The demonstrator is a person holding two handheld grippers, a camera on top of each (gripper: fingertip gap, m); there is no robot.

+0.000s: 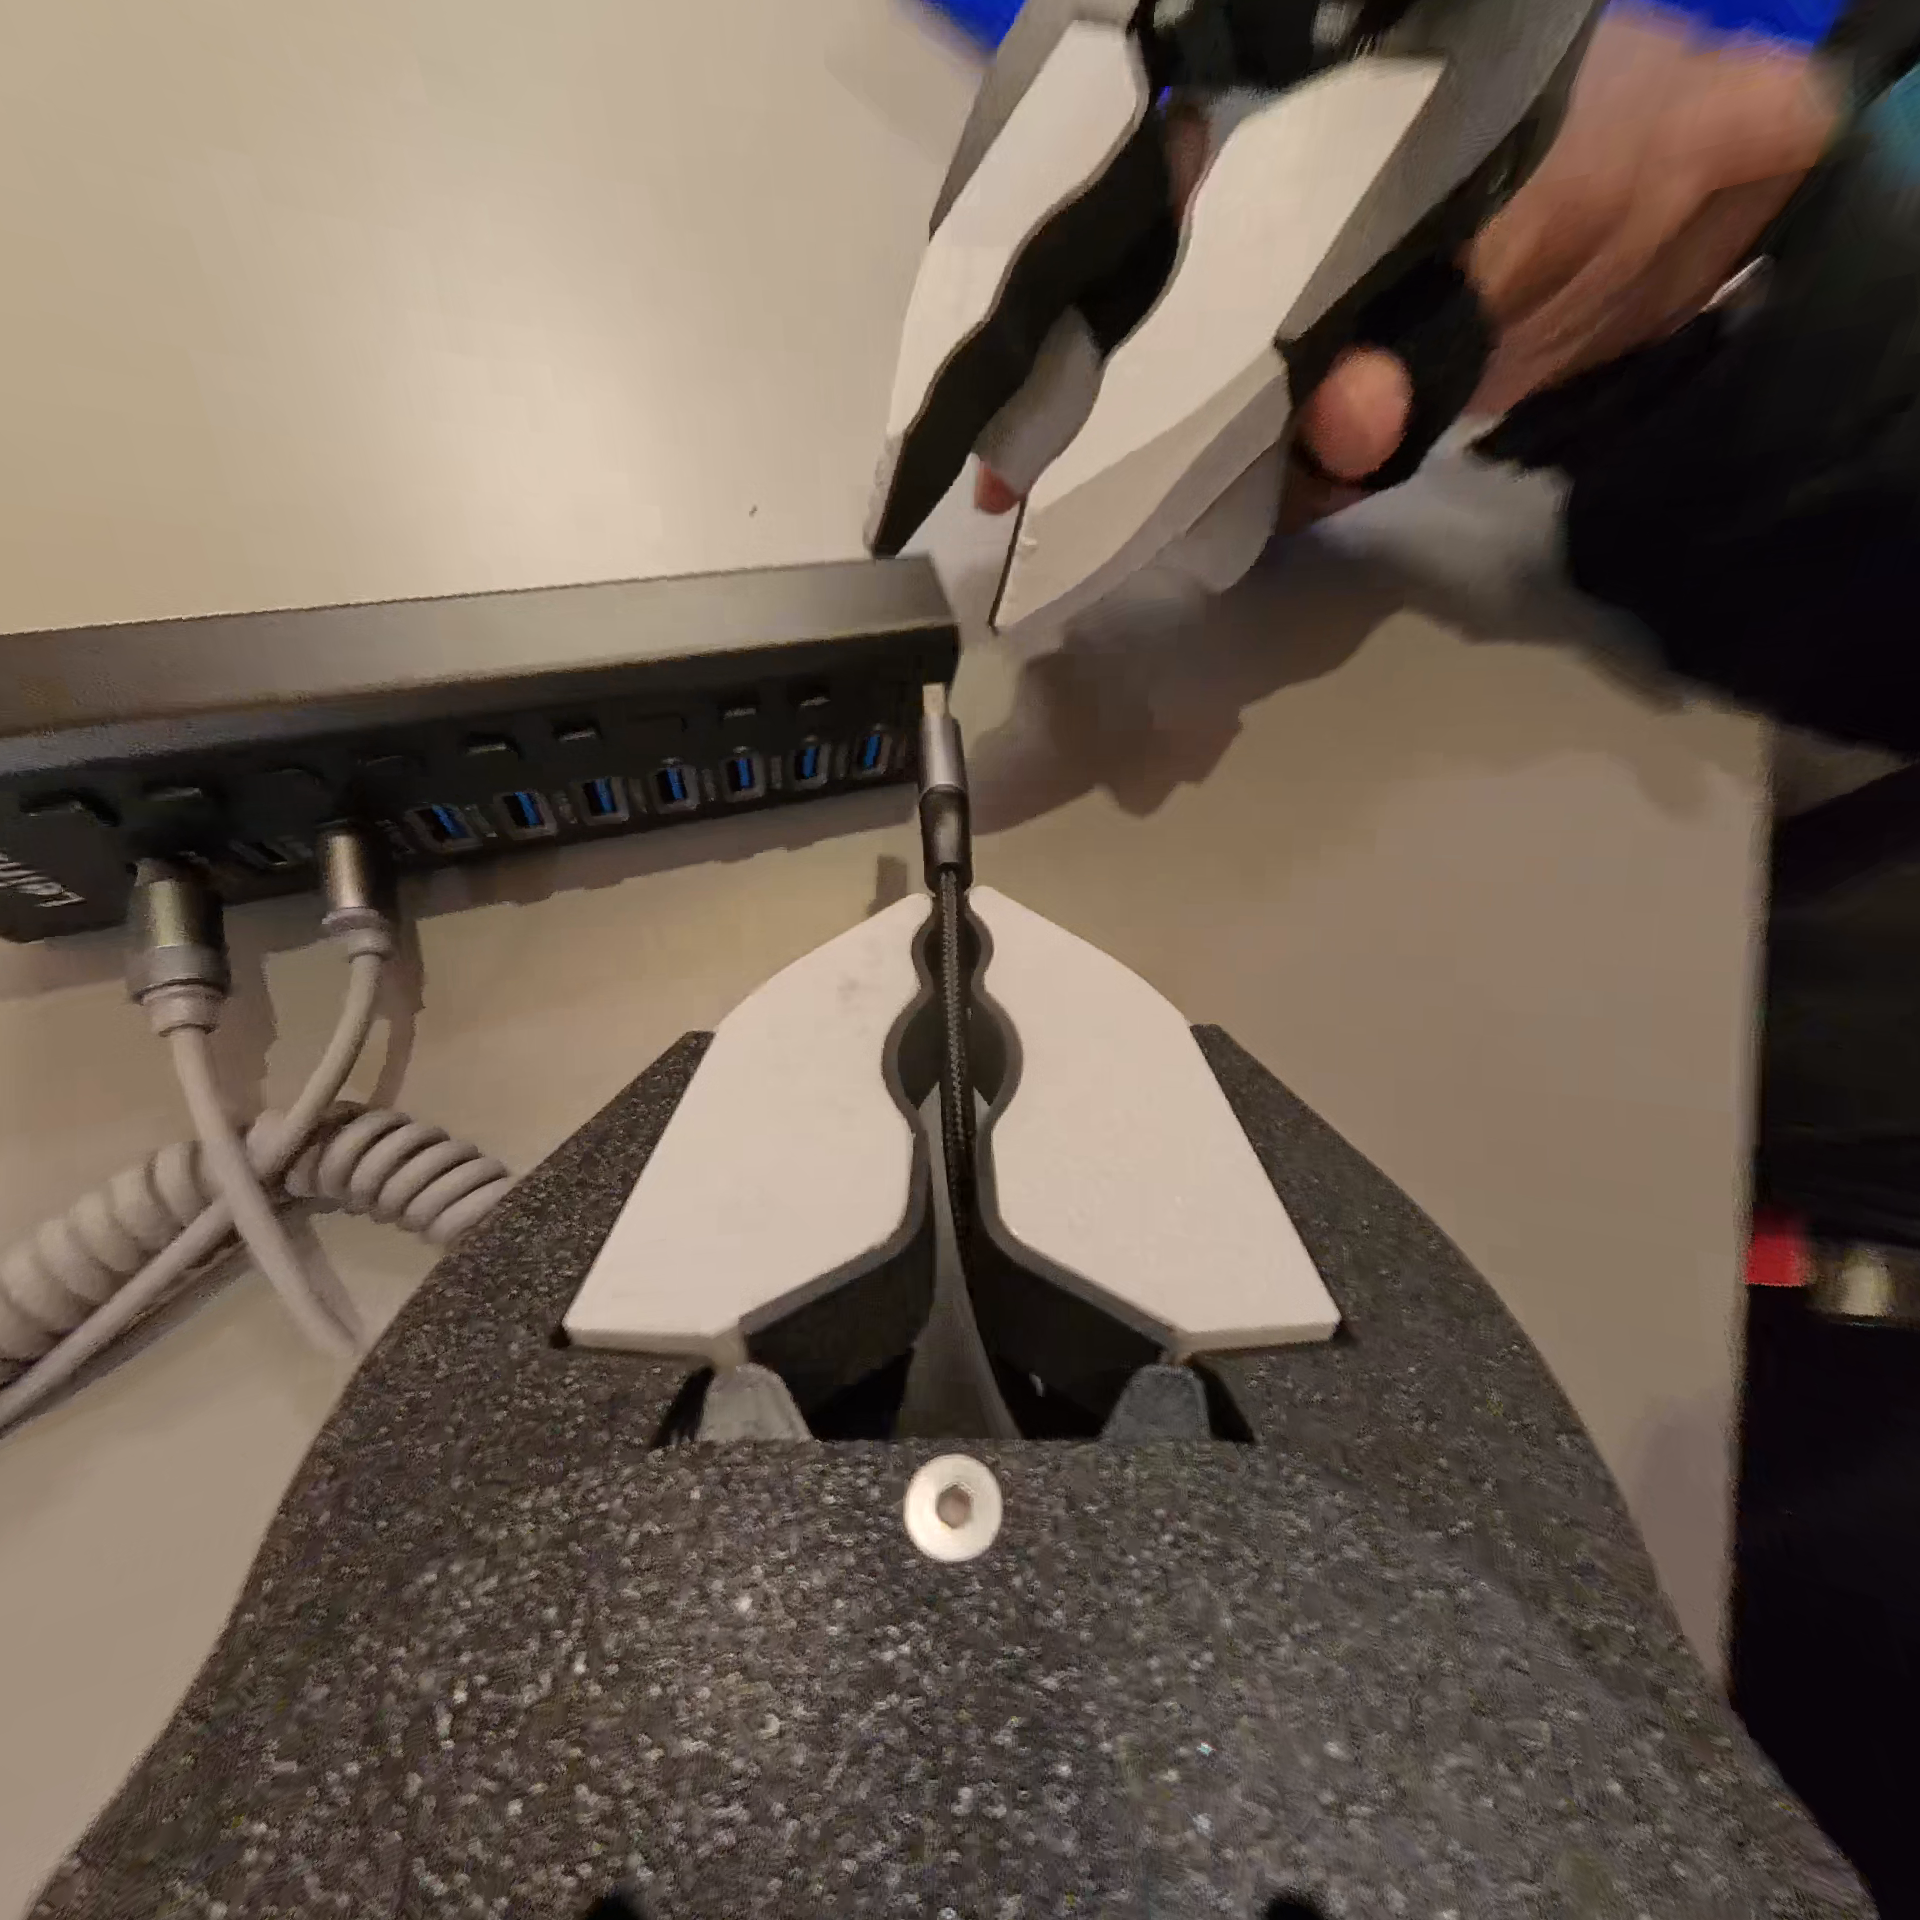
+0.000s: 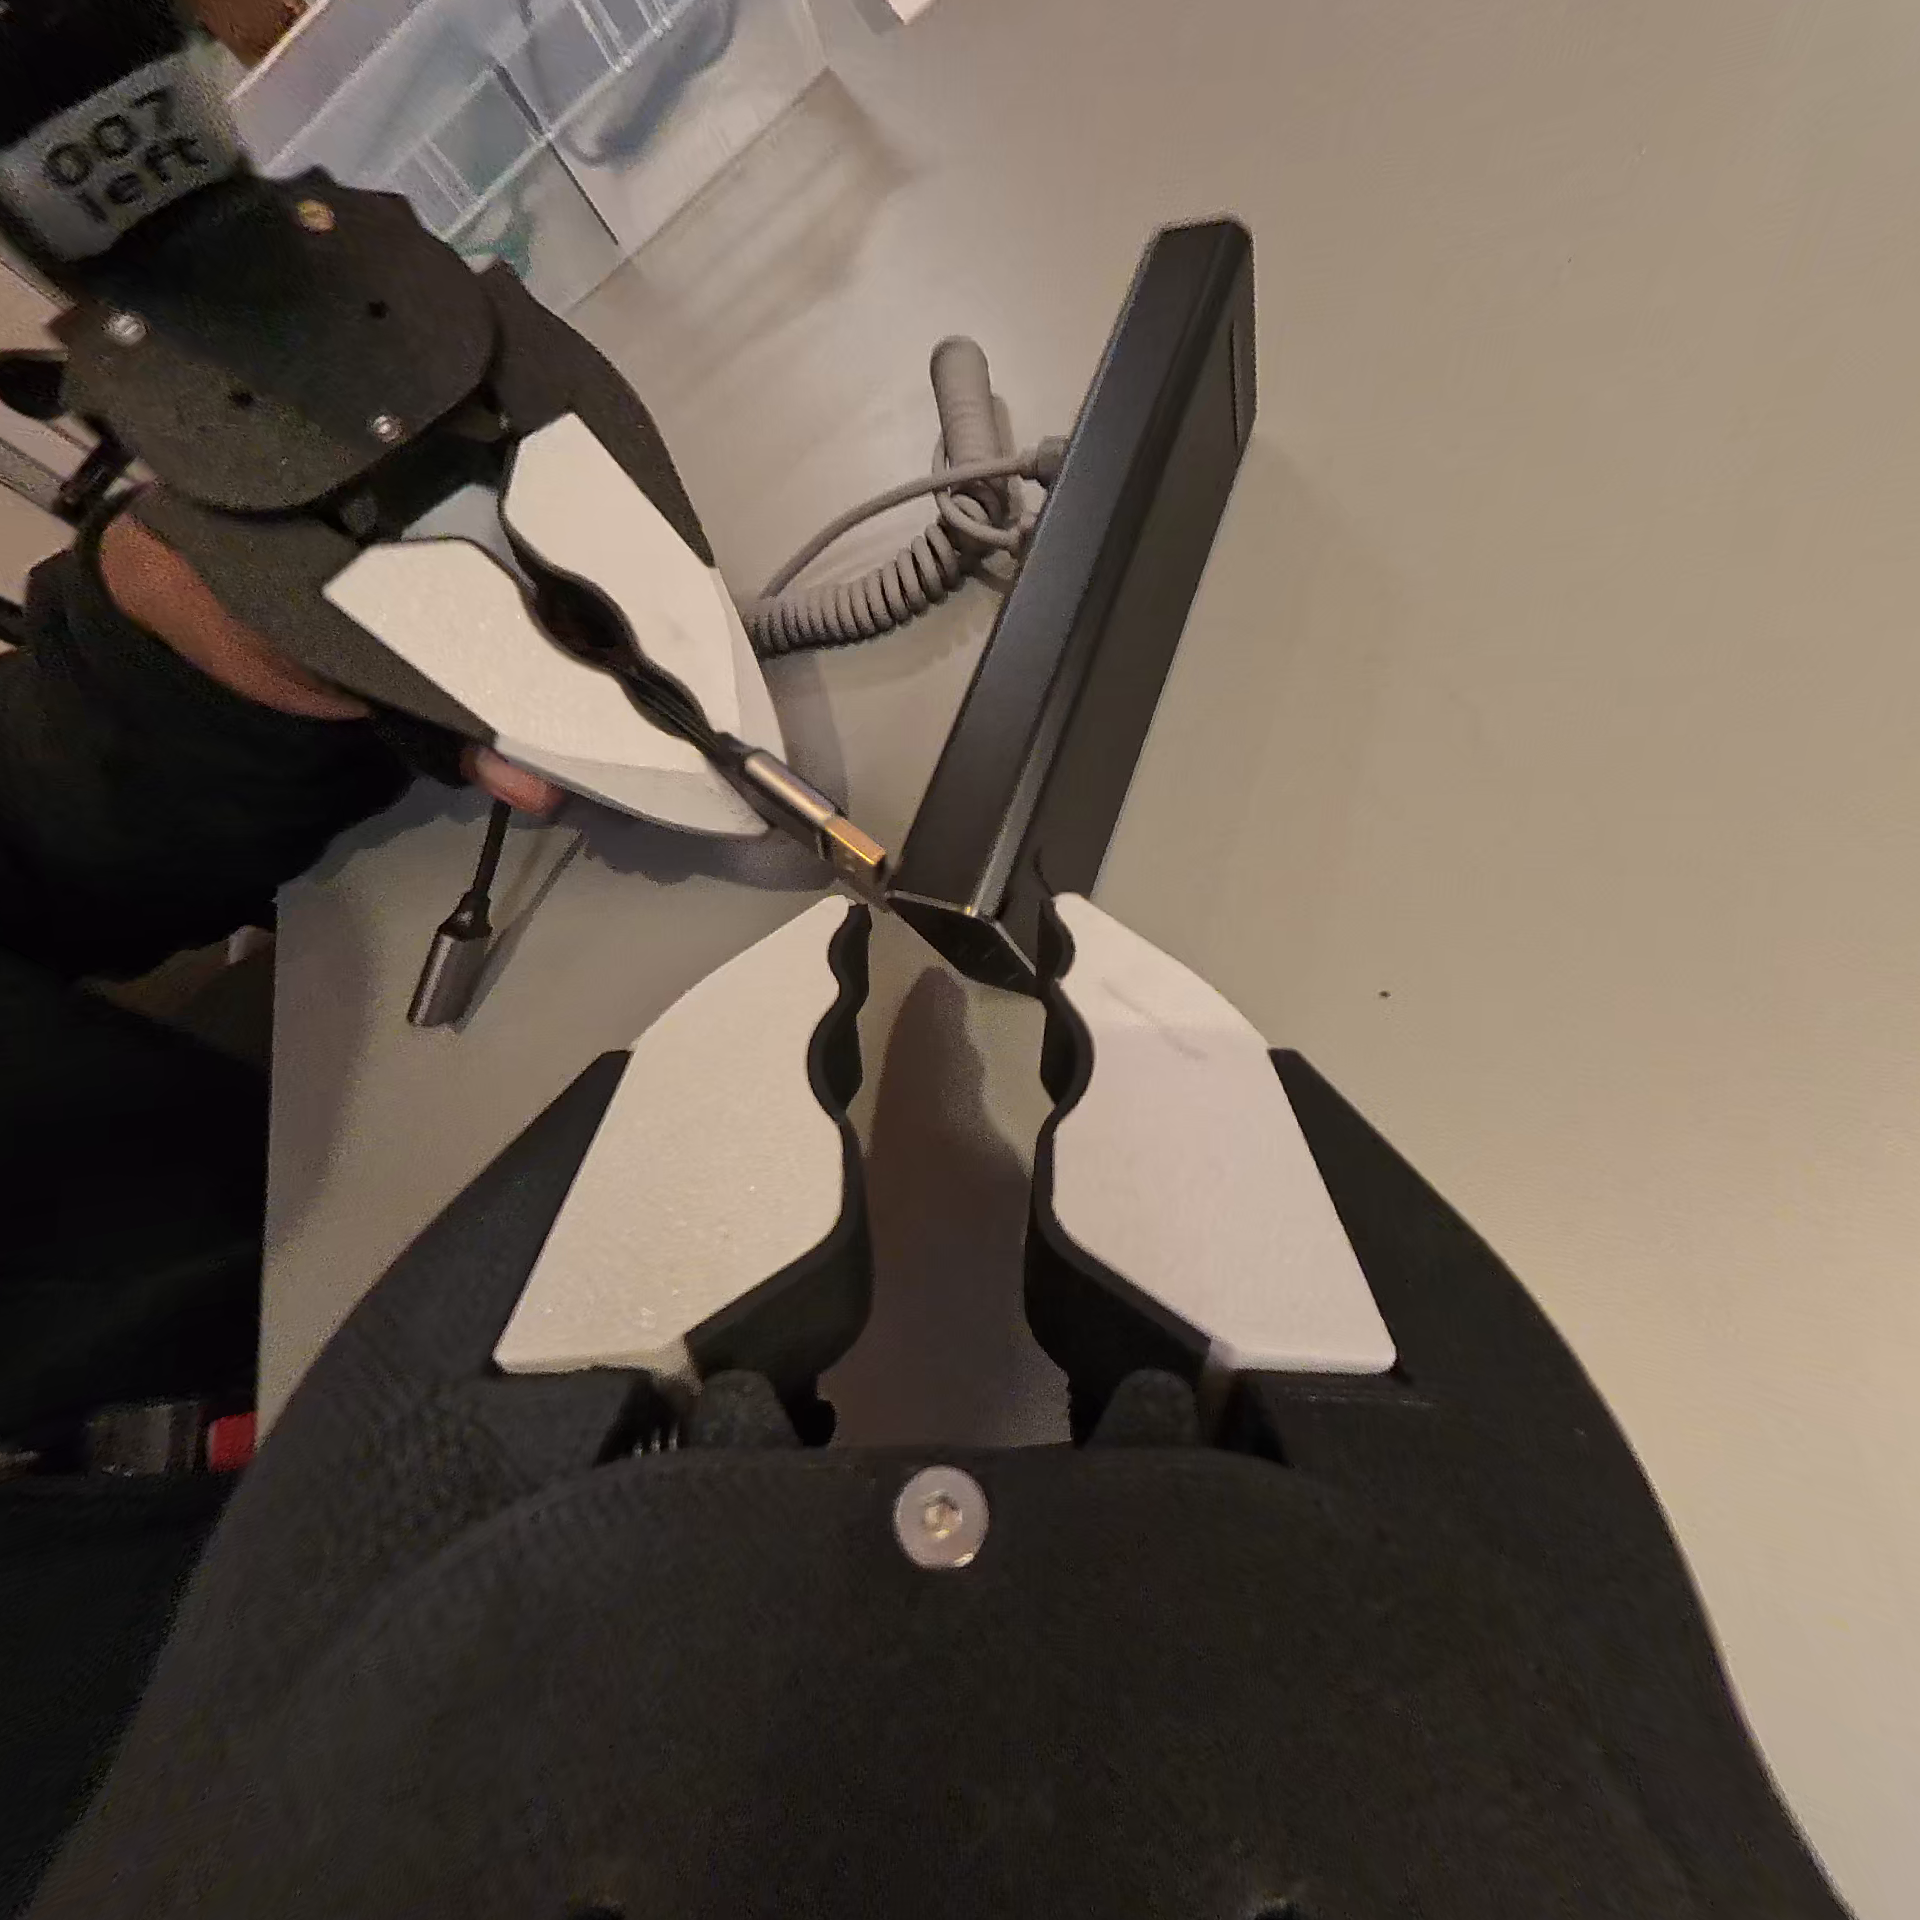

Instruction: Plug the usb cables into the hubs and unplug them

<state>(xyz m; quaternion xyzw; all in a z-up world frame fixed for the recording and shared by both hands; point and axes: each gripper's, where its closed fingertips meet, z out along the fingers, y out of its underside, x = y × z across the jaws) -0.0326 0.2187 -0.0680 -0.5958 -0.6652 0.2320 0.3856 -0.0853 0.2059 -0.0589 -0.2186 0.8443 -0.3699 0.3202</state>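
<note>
My left fingers (image 1: 951,914) are clamped on a braided cable (image 1: 954,1049), its plug (image 1: 941,774) just off the hub's (image 1: 468,665) end. My right fingers (image 2: 951,920) stand apart, straddling that hub's near corner on the worktop (image 2: 1507,727).

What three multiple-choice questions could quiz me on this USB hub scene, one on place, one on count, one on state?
1. Where is the held metal plug? A. Beside the hub's end, unplugged. B. In a blue port. C. On the table.
2. How many grey cables are plugged into the hub? A. One. B. Two. C. Four.
3. The left gripper is: A. open, empty. B. shut on the hub. C. shut on the black braided cable.
1 A, its tip shows bare; 2 B, two connectors sit in ports; 3 C, it clamps the cable.
</note>
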